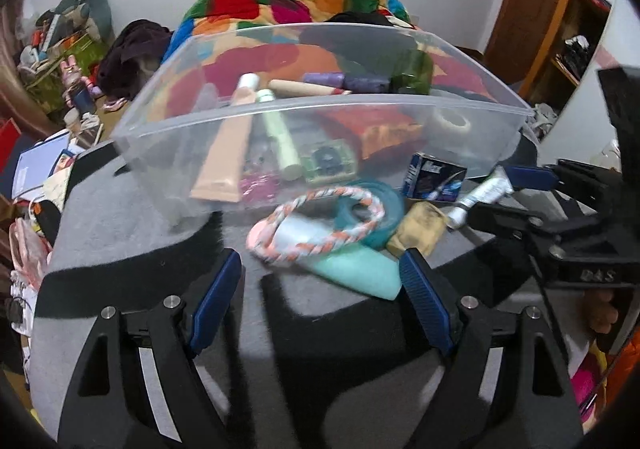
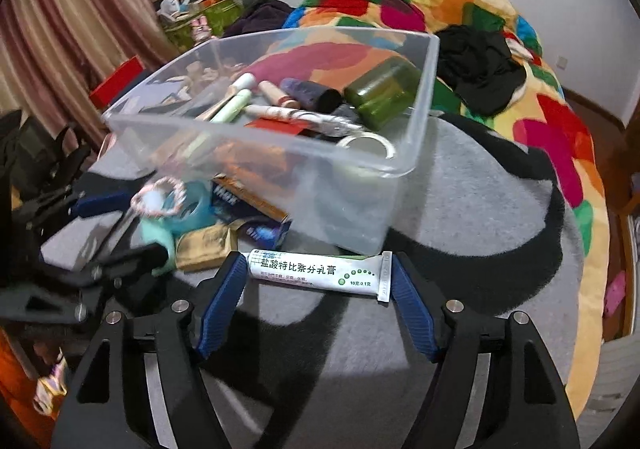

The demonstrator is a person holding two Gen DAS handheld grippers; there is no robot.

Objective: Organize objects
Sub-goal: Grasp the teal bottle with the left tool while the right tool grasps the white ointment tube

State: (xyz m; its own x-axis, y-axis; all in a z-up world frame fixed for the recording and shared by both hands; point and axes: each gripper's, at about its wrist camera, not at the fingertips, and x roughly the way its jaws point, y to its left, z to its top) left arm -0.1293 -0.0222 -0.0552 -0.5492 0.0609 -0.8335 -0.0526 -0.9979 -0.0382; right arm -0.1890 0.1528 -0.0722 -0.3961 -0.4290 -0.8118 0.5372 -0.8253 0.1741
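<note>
A clear plastic bin [image 1: 168,137] [image 2: 420,97] stands on a grey and black blanket and holds tubes, a green bottle [image 2: 380,91], a tape roll and other small items. In front of it lie a braided rope ring [image 1: 320,225], a teal ring [image 1: 384,209], a mint green piece [image 1: 360,269], a yellow sponge [image 1: 418,231] and a dark blue box [image 1: 434,179]. My left gripper [image 1: 320,277] is open just short of the rope ring. My right gripper [image 2: 318,277] is shut on a white ointment tube [image 2: 316,275], held by its ends; it also shows in the left wrist view [image 1: 478,195].
A colourful quilt [image 2: 560,121] with black clothing [image 2: 476,61] lies behind and right of the bin. Clutter and boxes [image 1: 60,49] sit at the far left by a curtain [image 2: 60,41]. A wooden door [image 1: 528,1] is at the far right.
</note>
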